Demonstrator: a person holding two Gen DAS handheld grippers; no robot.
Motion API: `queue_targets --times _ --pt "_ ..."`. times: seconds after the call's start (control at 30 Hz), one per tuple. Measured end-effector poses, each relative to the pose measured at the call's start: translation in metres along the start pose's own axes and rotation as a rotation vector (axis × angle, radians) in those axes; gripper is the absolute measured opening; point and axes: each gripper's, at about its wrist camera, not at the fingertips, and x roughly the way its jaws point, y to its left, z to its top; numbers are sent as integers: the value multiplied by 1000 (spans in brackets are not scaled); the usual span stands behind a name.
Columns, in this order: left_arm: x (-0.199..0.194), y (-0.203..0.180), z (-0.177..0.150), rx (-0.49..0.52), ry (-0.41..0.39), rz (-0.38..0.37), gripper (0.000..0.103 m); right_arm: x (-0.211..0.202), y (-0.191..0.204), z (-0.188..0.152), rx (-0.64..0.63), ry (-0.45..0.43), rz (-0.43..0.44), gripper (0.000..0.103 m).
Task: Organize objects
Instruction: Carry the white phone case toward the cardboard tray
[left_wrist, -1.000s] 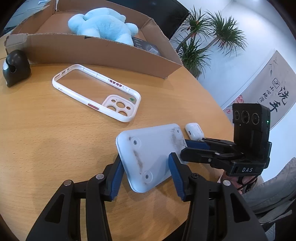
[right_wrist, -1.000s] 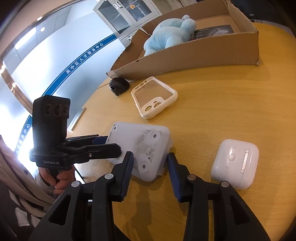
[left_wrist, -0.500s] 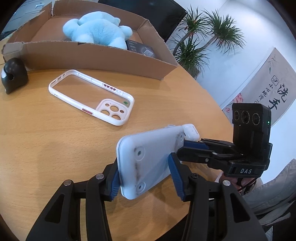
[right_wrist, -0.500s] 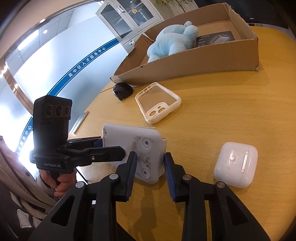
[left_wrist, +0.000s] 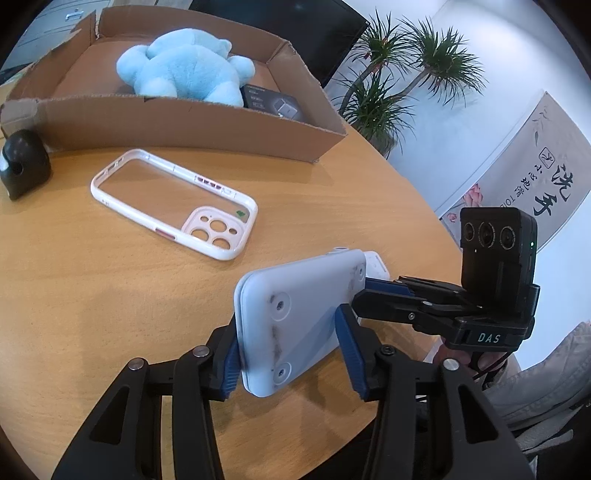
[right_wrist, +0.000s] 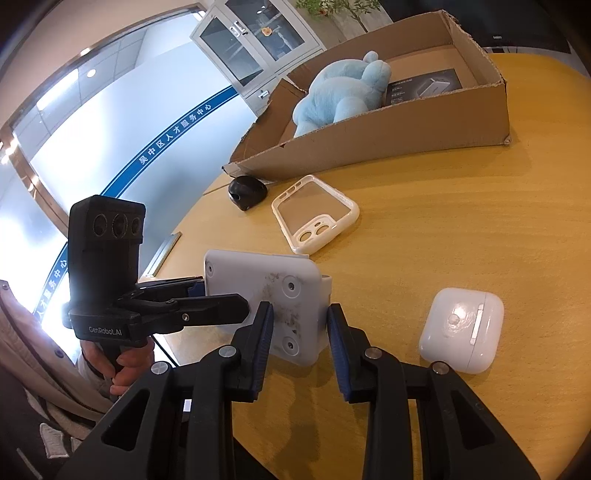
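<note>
A white flat device (left_wrist: 295, 306) with screw heads and smudges stands tilted up on one long edge above the round wooden table (left_wrist: 74, 277). My left gripper (left_wrist: 288, 354) is shut across its width, both blue pads against its sides. My right gripper (right_wrist: 300, 343) is shut on one short end of the same device (right_wrist: 266, 284), and shows at the device's far end (left_wrist: 388, 295) in the left wrist view. A hand holds each gripper handle. A white phone case (left_wrist: 155, 188) lies flat beyond, and a white earbuds case (right_wrist: 461, 328) sits to the right.
An open cardboard box (left_wrist: 184, 122) at the back holds a light blue plush toy (left_wrist: 184, 70) and a dark packet (left_wrist: 273, 103). A small black rounded object (left_wrist: 24, 162) sits by the box's left corner. The table edge curves close on the right, with potted plants beyond.
The white device went from lying flat on the table to tilted up on its edge. The right gripper's jaws narrowed onto its end. Both hands stayed nearly in place.
</note>
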Motion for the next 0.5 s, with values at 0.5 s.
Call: queue_targets --times 0.5 --pt "-9 -2 29 14 -9 -10 44 -9 7 28 -13 -36 15 28"
